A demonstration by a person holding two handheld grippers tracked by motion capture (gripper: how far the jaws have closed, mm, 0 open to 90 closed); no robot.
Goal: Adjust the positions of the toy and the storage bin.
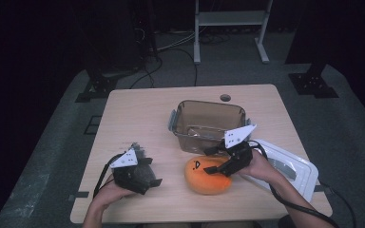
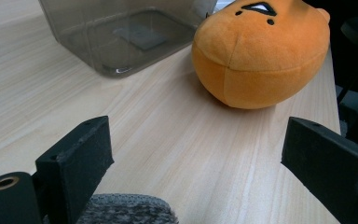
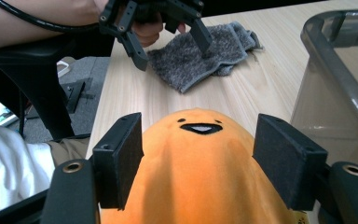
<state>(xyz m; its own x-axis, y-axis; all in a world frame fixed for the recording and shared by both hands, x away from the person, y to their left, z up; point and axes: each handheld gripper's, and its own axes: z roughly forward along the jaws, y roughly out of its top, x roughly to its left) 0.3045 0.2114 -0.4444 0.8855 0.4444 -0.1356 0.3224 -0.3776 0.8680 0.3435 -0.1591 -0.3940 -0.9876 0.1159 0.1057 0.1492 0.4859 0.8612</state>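
An orange plush toy with a small black face lies near the table's front edge. My right gripper reaches over it from the right. In the right gripper view the toy sits between the two jaws of that gripper, which stand open on either side of it, close to its flanks. My left gripper rests at the front left over a grey cloth. Its jaws stand wide apart, with the cloth's edge below them and the plush toy ahead.
A clear plastic container stands in the middle of the wooden table, just behind the toy. A white lid lies at the right under the right forearm. Dark floor and stand legs surround the table.
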